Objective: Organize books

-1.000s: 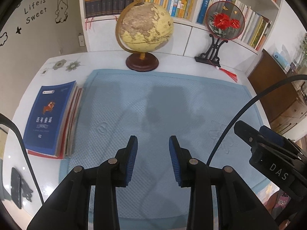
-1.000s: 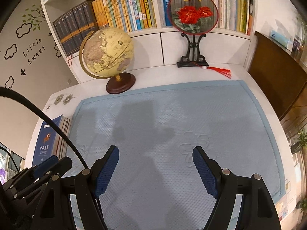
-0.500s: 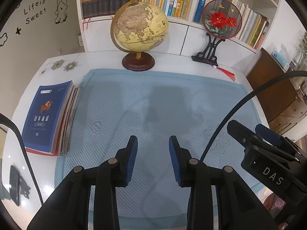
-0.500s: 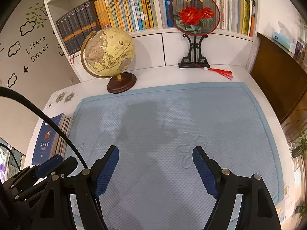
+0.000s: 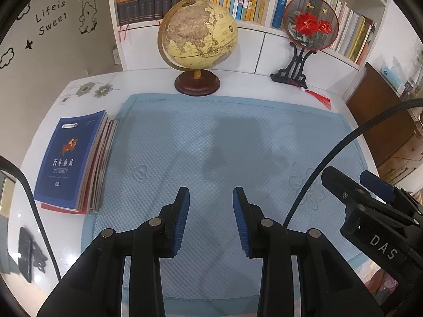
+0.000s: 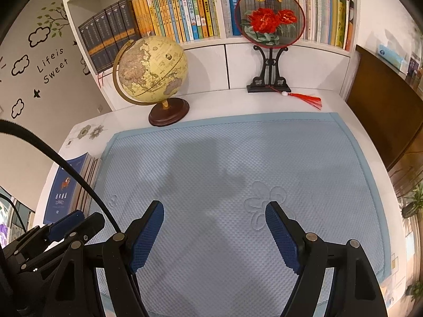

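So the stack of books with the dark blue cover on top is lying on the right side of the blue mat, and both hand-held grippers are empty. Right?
Not quite. The stack of books lies off the left edge of the blue mat, as the left wrist view shows. Both the left hand-held gripper and the right hand-held gripper are indeed empty.

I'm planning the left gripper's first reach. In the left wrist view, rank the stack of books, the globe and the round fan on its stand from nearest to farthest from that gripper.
From the left gripper:
1. Stack of books, at the left, off the mat's edge.
2. Globe, straight ahead past the mat's far edge.
3. Round fan, far right, by the shelf.
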`<act>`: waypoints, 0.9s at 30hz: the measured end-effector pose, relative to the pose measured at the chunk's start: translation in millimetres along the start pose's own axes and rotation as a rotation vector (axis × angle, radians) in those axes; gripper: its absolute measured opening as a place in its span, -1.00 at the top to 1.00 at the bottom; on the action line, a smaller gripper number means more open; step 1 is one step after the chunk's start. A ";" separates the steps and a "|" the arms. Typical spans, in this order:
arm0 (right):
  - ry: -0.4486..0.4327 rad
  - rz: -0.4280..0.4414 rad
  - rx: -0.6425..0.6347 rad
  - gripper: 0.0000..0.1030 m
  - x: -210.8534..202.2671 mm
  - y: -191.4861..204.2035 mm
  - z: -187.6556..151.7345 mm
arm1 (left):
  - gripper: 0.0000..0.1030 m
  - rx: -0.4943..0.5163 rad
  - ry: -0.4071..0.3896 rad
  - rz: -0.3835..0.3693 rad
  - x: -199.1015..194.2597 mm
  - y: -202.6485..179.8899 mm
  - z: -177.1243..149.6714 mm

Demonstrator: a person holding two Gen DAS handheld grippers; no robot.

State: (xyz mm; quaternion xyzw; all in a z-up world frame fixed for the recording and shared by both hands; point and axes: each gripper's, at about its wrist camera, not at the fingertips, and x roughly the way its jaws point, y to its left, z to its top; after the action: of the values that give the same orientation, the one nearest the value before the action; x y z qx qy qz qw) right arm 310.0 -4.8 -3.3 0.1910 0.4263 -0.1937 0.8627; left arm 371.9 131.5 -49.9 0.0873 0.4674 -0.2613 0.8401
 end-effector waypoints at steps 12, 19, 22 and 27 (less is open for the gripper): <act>-0.003 0.008 -0.001 -0.50 -1.6 0.0 -0.1 | 0.31 0.067 -0.032 0.048 -7.9 -9.2 -0.9; 0.000 0.006 0.002 -0.50 -1.4 -1.7 -0.9 | 0.29 0.032 -0.017 0.037 -5.4 -3.7 -1.0; 0.000 0.007 0.009 -0.51 -1.3 -3.7 -0.8 | 0.29 0.025 -0.017 0.036 -5.6 -3.1 -0.7; 0.002 0.007 0.008 -0.51 -1.6 -4.0 -1.3 | 0.27 0.024 -0.014 0.039 -3.7 -2.2 -2.1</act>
State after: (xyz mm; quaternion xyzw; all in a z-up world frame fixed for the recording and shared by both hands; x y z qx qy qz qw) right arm 306.2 -7.2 -3.4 0.1963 0.4256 -0.1923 0.8622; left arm 367.5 131.8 -47.7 0.1046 0.4565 -0.2509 0.8472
